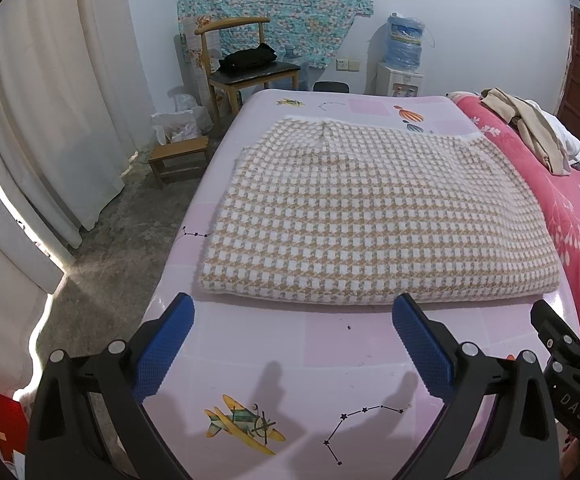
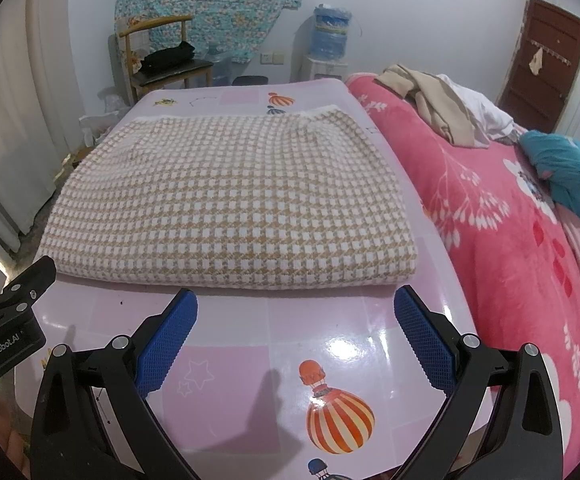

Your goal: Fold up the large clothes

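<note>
A tan and white houndstooth knit garment [image 1: 374, 216] lies folded in a thick rectangle on the pink table [image 1: 250, 360]. It also shows in the right wrist view [image 2: 230, 204] on the same table [image 2: 250, 336]. My left gripper [image 1: 292, 308] is open and empty, just short of the garment's near edge. My right gripper [image 2: 296, 304] is open and empty, also just short of the near edge. Each gripper shows at the edge of the other's view: the right one [image 1: 570, 332] and the left one [image 2: 14, 300].
A bed with a pink blanket [image 2: 510, 220] and loose clothes [image 2: 430, 104] borders the table's right side. A wooden chair [image 1: 246, 64], a small stool [image 1: 178, 160], a water dispenser [image 1: 402, 60] and curtains [image 1: 42, 120] stand beyond and to the left.
</note>
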`<state>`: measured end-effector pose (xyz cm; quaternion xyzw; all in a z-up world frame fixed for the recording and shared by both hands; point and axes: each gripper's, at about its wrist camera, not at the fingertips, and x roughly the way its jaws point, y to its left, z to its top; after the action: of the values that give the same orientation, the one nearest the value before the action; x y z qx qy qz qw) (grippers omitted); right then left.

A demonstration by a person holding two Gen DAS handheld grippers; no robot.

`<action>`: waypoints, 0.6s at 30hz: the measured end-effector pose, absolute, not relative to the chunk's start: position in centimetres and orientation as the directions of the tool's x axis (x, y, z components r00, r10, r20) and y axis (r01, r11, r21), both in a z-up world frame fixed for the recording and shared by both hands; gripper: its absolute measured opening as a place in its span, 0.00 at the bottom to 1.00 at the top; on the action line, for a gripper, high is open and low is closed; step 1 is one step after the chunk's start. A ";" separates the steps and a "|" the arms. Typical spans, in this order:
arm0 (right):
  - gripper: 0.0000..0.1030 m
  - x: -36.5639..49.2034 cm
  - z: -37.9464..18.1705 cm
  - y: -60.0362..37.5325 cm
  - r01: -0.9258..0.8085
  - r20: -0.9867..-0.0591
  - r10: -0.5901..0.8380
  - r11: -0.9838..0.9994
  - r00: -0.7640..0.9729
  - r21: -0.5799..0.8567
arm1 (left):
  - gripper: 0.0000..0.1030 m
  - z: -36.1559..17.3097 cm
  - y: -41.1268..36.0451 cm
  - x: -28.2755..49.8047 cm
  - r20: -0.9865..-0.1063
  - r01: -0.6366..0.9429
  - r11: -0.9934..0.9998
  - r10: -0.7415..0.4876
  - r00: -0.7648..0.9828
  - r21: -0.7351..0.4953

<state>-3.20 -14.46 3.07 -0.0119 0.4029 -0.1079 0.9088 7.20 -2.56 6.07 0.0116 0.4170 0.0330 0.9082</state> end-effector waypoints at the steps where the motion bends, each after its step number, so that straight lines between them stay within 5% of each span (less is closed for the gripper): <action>1: 0.92 -3.2 3.1 -14.4 0.187 -0.729 -0.206 0.976 0.653 -0.109 | 0.95 6.1 -2.6 7.2 -0.756 -0.051 0.997 0.071 0.650 0.049; 18: 0.92 -3.2 3.0 -14.6 0.187 -0.730 -0.207 0.976 0.651 -0.110 | 0.95 6.1 -2.5 7.2 -0.757 -0.058 0.997 0.078 0.649 0.053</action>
<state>-3.18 -14.60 3.02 -0.0123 0.4035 -0.1082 0.9085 7.18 -2.51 6.13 0.0122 0.4172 0.0374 0.9079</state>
